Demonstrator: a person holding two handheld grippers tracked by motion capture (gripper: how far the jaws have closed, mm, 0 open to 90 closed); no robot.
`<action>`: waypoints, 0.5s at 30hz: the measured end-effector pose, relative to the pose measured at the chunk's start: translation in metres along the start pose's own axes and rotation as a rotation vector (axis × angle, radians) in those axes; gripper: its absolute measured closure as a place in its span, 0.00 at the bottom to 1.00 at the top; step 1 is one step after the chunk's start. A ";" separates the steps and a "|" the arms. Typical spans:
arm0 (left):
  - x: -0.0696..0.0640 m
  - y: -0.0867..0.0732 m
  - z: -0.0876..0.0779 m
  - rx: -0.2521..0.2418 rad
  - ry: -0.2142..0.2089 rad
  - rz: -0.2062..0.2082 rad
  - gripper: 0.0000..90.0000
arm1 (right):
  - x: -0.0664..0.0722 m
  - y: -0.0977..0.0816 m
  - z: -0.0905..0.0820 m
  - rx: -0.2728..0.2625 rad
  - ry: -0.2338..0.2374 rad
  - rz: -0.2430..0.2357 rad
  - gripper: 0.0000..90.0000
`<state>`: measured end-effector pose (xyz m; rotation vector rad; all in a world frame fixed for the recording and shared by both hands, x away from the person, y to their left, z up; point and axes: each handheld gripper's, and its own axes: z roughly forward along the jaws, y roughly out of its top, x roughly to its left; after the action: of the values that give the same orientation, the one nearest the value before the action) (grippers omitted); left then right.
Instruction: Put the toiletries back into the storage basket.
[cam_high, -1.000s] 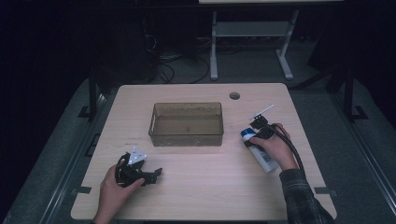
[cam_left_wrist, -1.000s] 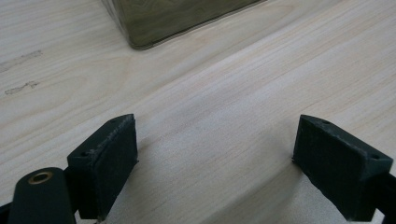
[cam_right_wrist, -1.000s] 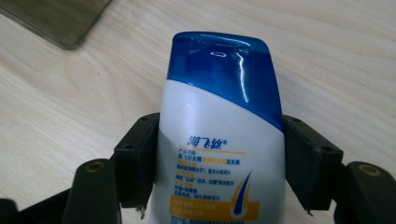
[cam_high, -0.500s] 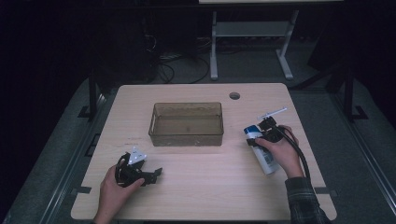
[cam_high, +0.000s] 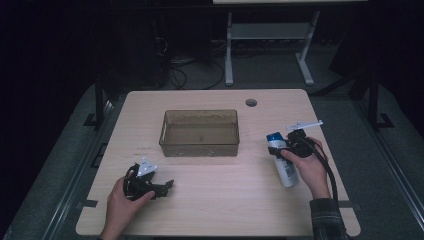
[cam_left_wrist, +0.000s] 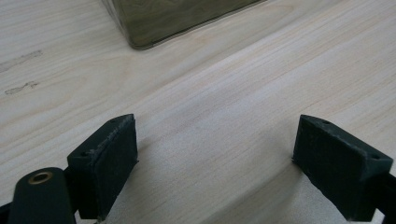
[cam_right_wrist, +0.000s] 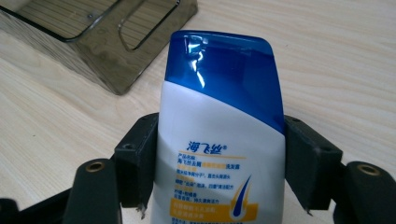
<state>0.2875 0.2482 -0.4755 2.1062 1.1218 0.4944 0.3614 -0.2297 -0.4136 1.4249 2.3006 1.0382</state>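
The shampoo bottle lies on the table right of the brown bin. Its plastic looks smooth, probably slippery, so the flat body is the best hold. The right gripper pinches its 2 sides. The left gripper rests spread, empty.

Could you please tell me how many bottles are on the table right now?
1: a white plastic shampoo bottle with a blue cap, lying near the table's right edge, between the right claw jaws, right of the clear brown bin.
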 end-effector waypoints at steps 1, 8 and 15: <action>0.000 0.000 0.000 0.000 0.000 0.000 0.14 | 0.000 -0.001 -0.001 -0.009 0.000 -0.001 0.38; 0.000 0.000 0.000 0.001 -0.001 0.001 0.14 | 0.001 -0.005 -0.012 -0.063 0.000 0.006 0.38; 0.000 0.000 0.000 0.001 -0.001 0.000 0.14 | 0.001 -0.008 -0.023 -0.109 0.000 0.011 0.38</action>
<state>0.2875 0.2483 -0.4755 2.1073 1.1214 0.4933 0.3429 -0.2408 -0.4020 1.3966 2.2024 1.1474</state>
